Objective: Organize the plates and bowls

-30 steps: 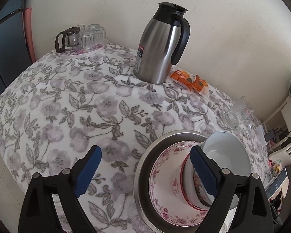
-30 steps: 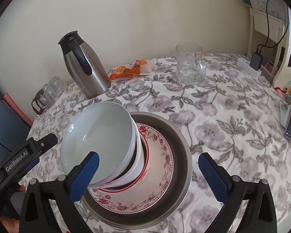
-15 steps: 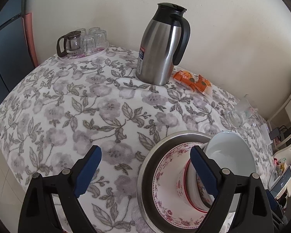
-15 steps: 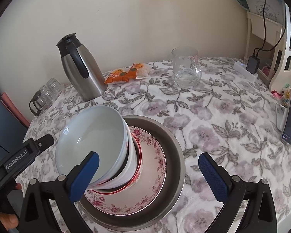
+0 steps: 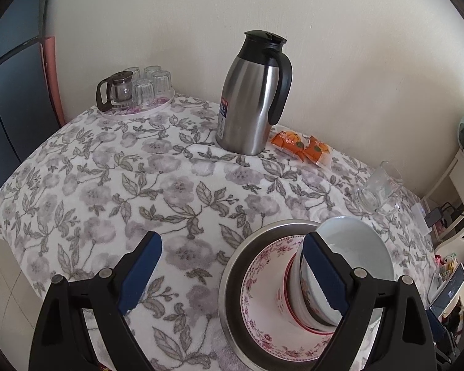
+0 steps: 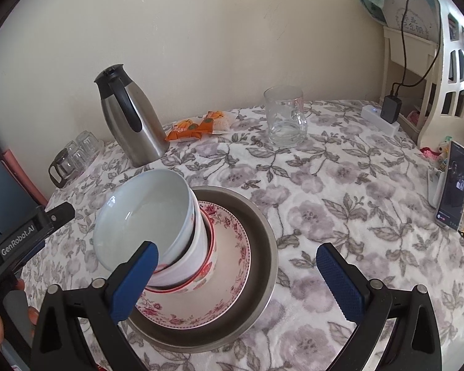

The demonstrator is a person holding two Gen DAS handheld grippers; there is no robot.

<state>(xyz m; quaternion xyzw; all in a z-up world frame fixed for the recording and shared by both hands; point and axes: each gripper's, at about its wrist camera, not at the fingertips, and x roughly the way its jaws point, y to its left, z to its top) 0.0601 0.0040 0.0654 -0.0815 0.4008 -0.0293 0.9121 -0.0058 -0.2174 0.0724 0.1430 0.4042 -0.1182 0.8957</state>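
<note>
A steel basin point(image 6: 263, 241) point(image 5: 229, 278) sits on the floral tablecloth and holds a pink-flowered plate point(image 6: 232, 278) point(image 5: 263, 284). On the plate stands a stack of nested bowls, with a white bowl point(image 6: 142, 216) point(image 5: 355, 247) on top and a red-rimmed bowl point(image 6: 198, 266) point(image 5: 286, 290) below. The stack leans toward the left gripper. My left gripper point(image 5: 232, 266) is open and empty, raised over the table beside the stack. My right gripper point(image 6: 236, 275) is open and empty, above the basin's near side. The left gripper's body also shows in the right wrist view point(image 6: 24, 232).
A steel thermos jug point(image 5: 253, 92) point(image 6: 130, 114) stands at the back by the wall, with orange snack packets point(image 5: 300, 147) point(image 6: 198, 125) beside it. A glass mug point(image 6: 286, 120) point(image 5: 379, 191) is at the back right. A tray of glasses point(image 5: 136, 92) is far left. A phone point(image 6: 453, 185) leans at the right edge.
Both grippers have pulled back and up from the stack, so the table looks farther away. The bowls, plate and basin have not moved. Both grippers stay open.
</note>
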